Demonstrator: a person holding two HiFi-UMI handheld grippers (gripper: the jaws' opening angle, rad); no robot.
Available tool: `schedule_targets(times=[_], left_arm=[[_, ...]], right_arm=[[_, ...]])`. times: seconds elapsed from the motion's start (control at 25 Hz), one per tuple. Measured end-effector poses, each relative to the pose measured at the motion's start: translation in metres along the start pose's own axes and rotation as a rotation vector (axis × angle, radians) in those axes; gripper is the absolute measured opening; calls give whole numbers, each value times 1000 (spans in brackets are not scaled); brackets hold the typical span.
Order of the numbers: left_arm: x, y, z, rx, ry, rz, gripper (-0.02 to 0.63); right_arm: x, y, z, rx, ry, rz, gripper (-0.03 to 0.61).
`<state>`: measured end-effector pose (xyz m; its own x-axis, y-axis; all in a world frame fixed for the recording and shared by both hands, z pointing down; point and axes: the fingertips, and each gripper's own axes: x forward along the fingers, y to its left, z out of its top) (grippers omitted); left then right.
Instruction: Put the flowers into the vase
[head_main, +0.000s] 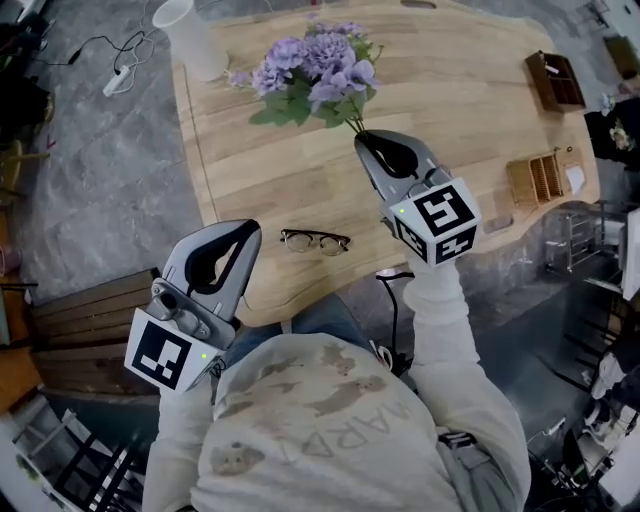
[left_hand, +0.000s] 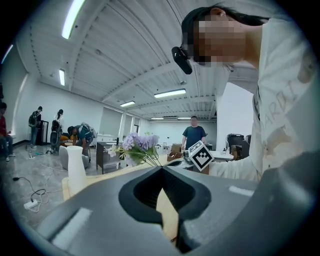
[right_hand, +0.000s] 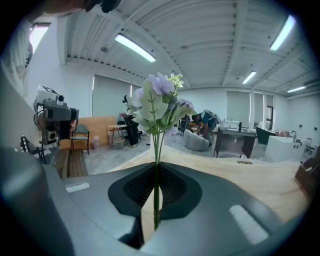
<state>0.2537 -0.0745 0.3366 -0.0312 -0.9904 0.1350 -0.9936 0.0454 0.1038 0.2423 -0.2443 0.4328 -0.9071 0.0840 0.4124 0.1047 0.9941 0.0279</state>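
Right gripper view: purple flowers (right_hand: 159, 102), green stems pinched upright.

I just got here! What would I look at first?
The purple flowers stand out most, held by their stems in the right tool over the wooden table. A white vase stands at the table's far left corner, and glasses lie near the front edge.

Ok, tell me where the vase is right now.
In the head view the white vase stands at the far left corner of the table, just left of the purple flowers that the right tool holds by their stems.
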Motion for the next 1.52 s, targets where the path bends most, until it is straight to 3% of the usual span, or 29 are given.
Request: schedule_targets(times=[0.28,0.44,1.04,1.52], left_arm=[[-7,1,17,12,-20,21,0],[-17,5,18,29,-17,35,0],[-148,72,35,69,-75,-51,0],[-218,130,43,104,-105,-93,0]], right_arm=[[-15,20,47,-15,-216,25,37],[-20,31,63,18,-286,36,37],[4,154,145,58,-416,-65,37],[42,204,181,125,-496,-139,37]])
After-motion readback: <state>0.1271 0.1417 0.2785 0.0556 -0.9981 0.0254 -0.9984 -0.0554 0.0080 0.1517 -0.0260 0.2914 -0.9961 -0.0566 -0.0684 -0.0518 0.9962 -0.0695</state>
